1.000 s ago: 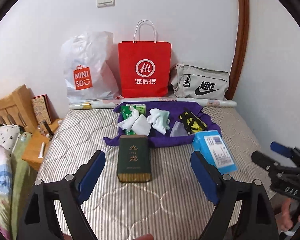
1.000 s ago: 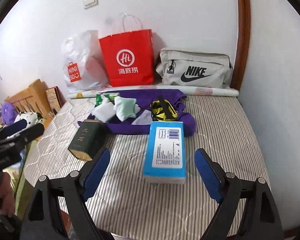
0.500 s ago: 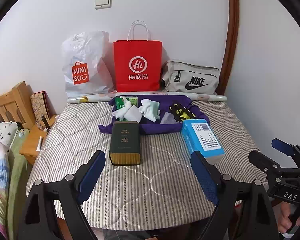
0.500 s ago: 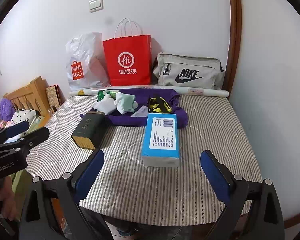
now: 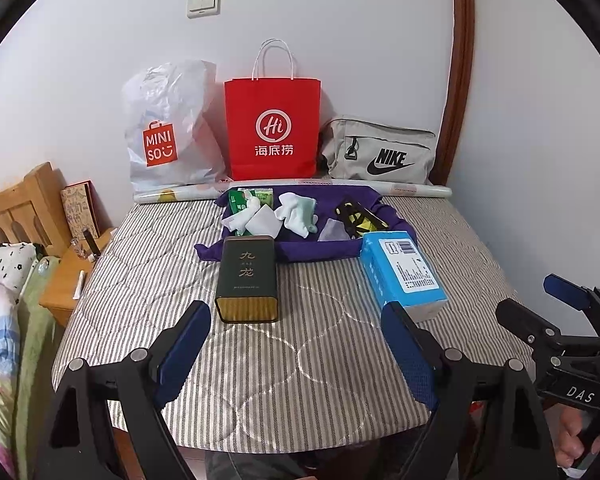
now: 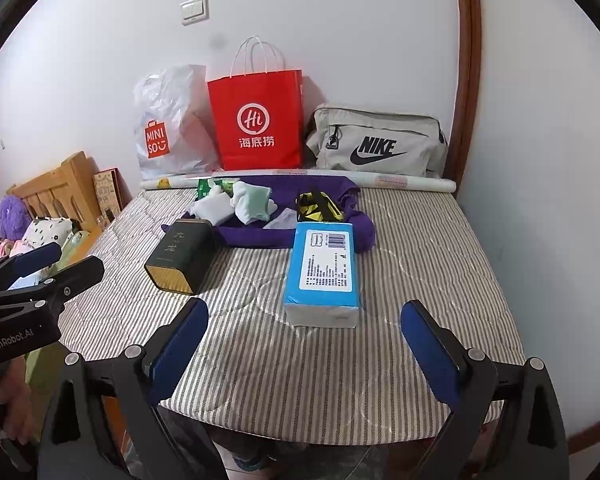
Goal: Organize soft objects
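Observation:
On the striped mattress (image 5: 300, 360) lies a purple cloth (image 5: 320, 248) carrying white socks (image 5: 296, 212), a green packet (image 5: 260, 196) and a black-and-yellow item (image 5: 356, 216). In front of it lie a dark green tin (image 5: 248, 276) and a blue tissue pack (image 5: 400, 272). My left gripper (image 5: 296, 348) hangs open over the mattress's near edge, short of the tin, with nothing between its fingers. My right gripper (image 6: 304, 344) is also open and empty, just short of the tissue pack (image 6: 322, 272). Each gripper shows at the side of the other's view: the right gripper (image 5: 528, 296) and the left gripper (image 6: 76, 258).
Against the back wall stand a white Miniso bag (image 5: 168, 128), a red paper bag (image 5: 272, 128) and a grey Nike bag (image 5: 380, 152), with a rolled sheet (image 5: 412, 190) in front. A wooden headboard (image 5: 16, 208), nightstand (image 5: 68, 280) and bedding (image 5: 4, 300) are on the left.
Both grippers have drawn back toward the near edge of the bed, so the tin and tissue pack lie farther ahead. The right jaws stand a little wider.

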